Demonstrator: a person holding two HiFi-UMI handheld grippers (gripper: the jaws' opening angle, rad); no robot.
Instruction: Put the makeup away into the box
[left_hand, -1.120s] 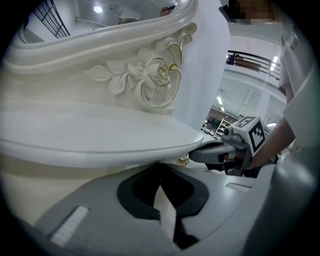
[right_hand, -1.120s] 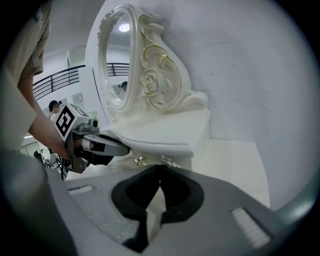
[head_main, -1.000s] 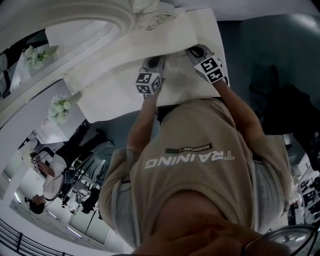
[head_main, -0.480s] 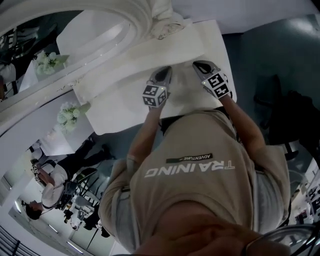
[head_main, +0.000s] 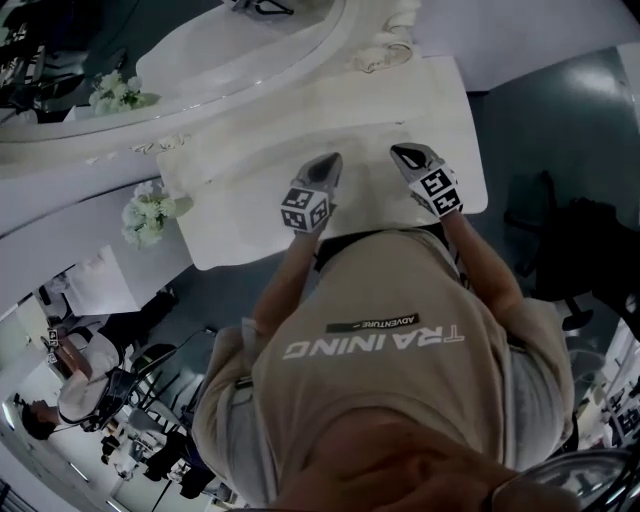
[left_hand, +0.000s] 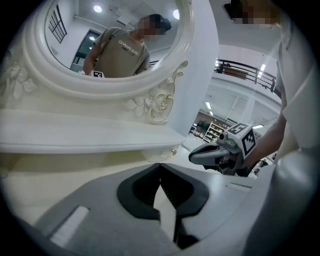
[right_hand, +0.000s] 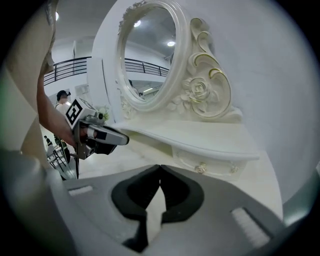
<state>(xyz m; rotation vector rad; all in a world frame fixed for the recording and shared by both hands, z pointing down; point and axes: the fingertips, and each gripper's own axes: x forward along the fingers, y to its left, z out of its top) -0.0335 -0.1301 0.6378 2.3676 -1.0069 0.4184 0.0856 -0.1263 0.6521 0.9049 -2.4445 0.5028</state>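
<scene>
Head view – grippers: my left gripper (head_main: 328, 160) and my right gripper (head_main: 402, 152) hang side by side over the near part of the white dressing table (head_main: 240, 220). They are apart from each other, and both point toward the oval mirror (head_main: 240, 50).
Head view – surroundings: a bunch of white flowers (head_main: 148, 212) sits at the table's left end.
Left gripper view – jaws: closed, the dark pads meeting at the tips, with nothing between them.
Left gripper view – ahead: the raised shelf (left_hand: 75, 132) under the carved mirror frame, with a small drawer knob (left_hand: 173, 151) below its end. My right gripper shows off to the right, above the tabletop.
Right gripper view – jaws: closed tip to tip, and I hold nothing.
Right gripper view – ahead: the same shelf runs across below the mirror. My left gripper shows at the left, its marker cube (right_hand: 75, 113) facing me.
Makeup and box: neither shows in any of the three views, so I cannot tell where they lie relative to my grippers.
</scene>
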